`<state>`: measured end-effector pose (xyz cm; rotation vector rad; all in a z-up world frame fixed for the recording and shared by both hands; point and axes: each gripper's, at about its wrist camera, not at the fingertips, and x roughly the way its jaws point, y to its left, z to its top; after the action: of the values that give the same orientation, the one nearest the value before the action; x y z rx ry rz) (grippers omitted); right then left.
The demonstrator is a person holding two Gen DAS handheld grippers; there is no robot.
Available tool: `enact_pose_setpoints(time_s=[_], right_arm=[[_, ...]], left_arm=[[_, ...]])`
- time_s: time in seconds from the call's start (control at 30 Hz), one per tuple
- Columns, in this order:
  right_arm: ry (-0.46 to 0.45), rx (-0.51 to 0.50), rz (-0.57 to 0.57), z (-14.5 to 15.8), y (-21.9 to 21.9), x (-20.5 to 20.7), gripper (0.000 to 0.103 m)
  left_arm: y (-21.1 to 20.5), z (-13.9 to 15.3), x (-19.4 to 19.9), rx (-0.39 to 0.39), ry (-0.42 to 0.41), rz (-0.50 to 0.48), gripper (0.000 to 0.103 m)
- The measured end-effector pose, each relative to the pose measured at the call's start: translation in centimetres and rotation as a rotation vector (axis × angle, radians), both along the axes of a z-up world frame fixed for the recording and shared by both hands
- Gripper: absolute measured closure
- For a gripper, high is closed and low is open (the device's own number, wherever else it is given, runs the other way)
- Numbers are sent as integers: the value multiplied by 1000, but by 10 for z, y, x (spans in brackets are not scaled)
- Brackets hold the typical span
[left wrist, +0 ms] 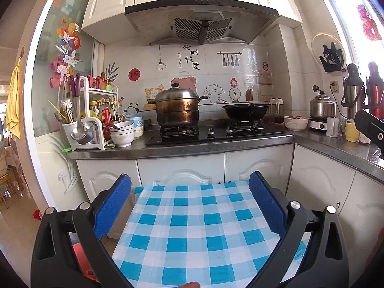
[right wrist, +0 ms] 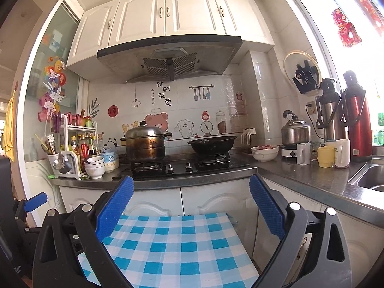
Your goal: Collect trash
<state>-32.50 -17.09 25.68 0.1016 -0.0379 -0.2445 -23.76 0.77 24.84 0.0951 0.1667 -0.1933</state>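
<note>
My left gripper (left wrist: 189, 182) is open and empty, held above a table with a blue-and-white checked cloth (left wrist: 192, 228). My right gripper (right wrist: 190, 184) is open and empty above the same checked cloth (right wrist: 175, 247). Both point at the kitchen counter (left wrist: 192, 147). A small green wrapper-like scrap (left wrist: 110, 146) lies on the counter by the white rack, and a green item (left wrist: 66, 149) sits at the counter's left edge. The left gripper's blue finger (right wrist: 36, 201) shows at the left of the right wrist view. No trash lies on the cloth in view.
A steel pot (left wrist: 177, 108) and black wok (left wrist: 244, 111) sit on the gas hob. Stacked bowls (left wrist: 122, 132), a condiment rack (left wrist: 96, 110), kettle (right wrist: 295, 132), mugs (right wrist: 326, 156), thermoses (right wrist: 355, 120) and a sink (right wrist: 369, 177) line the counter. White cabinets stand below.
</note>
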Motion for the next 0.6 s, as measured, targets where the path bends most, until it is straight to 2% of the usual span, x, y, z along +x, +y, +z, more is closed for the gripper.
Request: enact_pose_setpoints(time_s=[0.6], right_arm=[[44, -6, -46, -15, -12, 9, 7]], left_arm=[[-3, -4, 11, -6, 41, -9, 4]])
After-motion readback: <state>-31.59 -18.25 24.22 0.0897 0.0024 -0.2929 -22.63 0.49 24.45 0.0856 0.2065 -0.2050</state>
